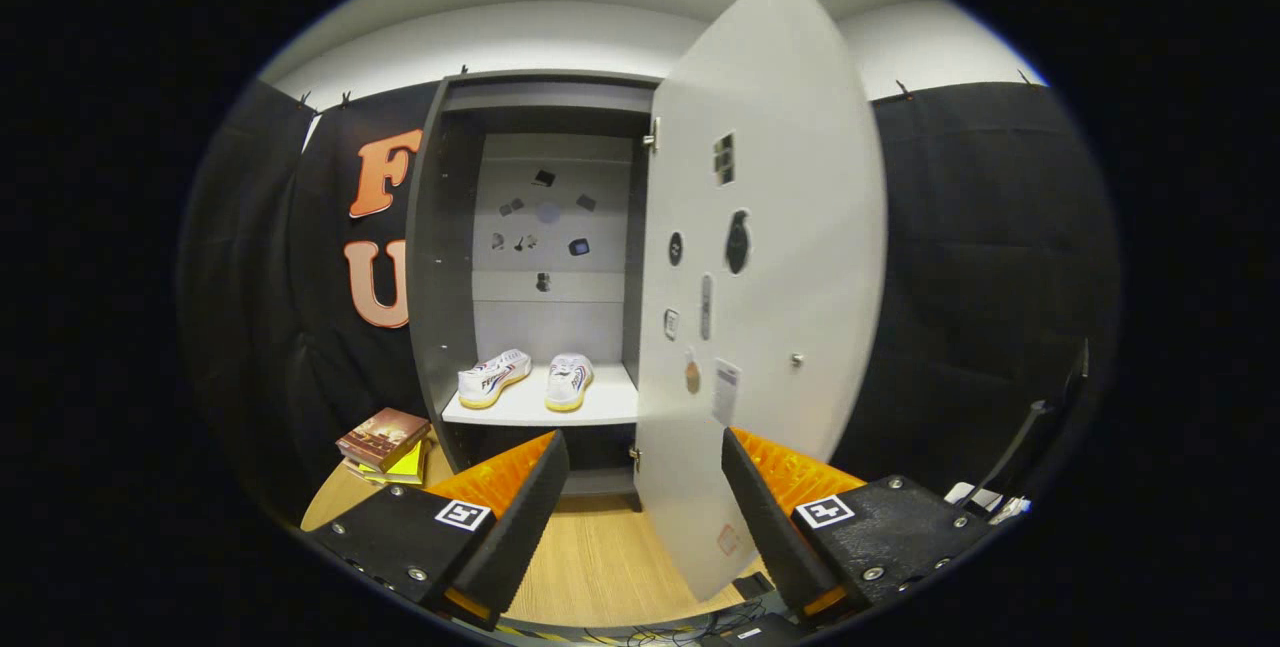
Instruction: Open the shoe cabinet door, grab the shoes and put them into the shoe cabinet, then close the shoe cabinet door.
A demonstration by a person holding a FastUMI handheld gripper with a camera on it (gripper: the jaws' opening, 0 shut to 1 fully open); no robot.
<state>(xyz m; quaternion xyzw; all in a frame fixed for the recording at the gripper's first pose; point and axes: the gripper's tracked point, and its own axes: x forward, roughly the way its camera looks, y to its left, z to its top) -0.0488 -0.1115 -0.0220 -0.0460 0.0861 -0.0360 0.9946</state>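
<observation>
Shoes sat side by side on the cabinet shelf, the door stood wide open just ahead of the spread, empty gripper, so apparently only closing remained.

Shelf and floor

A pair of white sneakers sits side by side on the cabinet's pale shelf; beside the cabinet, a stack of books lies on the wooden floor.
</observation>
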